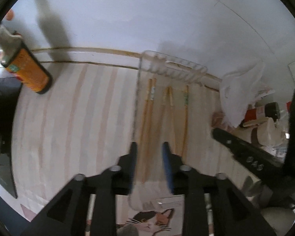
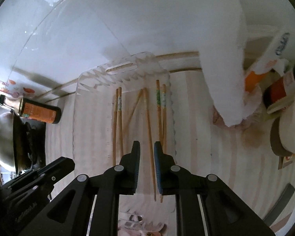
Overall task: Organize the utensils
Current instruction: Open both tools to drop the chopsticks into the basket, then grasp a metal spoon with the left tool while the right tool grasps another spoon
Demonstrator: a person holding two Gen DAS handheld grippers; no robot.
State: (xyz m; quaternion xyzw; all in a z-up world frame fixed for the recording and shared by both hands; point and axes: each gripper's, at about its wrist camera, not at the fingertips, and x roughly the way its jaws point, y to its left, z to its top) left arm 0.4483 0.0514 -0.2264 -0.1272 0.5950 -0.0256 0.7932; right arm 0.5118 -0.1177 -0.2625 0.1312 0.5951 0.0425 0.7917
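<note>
Hovering low over a striped table [image 2: 216, 137], two black grippers point at a clear plastic tray [image 2: 76, 106] that lies near the table's far edge, close to the wall. Six wooden chopsticks [image 2: 117, 122] lie lengthwise inside the tray: a neat pair on its left side, a crossed pair in the middle, and a green-banded pair [image 2: 160, 102] against its right wall.

From the right wrist view, the right gripper [image 2: 146, 149] is narrowly open with nothing between its jaws, and one stick of the crossed pair [image 2: 148, 129] runs into the gap beneath them. The left gripper [image 1: 149, 149] is a little wider, also empty, above the tray's near left part; this view is blurred.

Risks, as I judge them: the sticks lie close together, so closing on one may catch or roll its neighbour and scatter the rows. The tray looks light and nothing holds it, so a downward push could slide or tip it. A brown bottle [image 1: 27, 70] lies on its side at the table's far left corner and could roll if the table is knocked.
</note>
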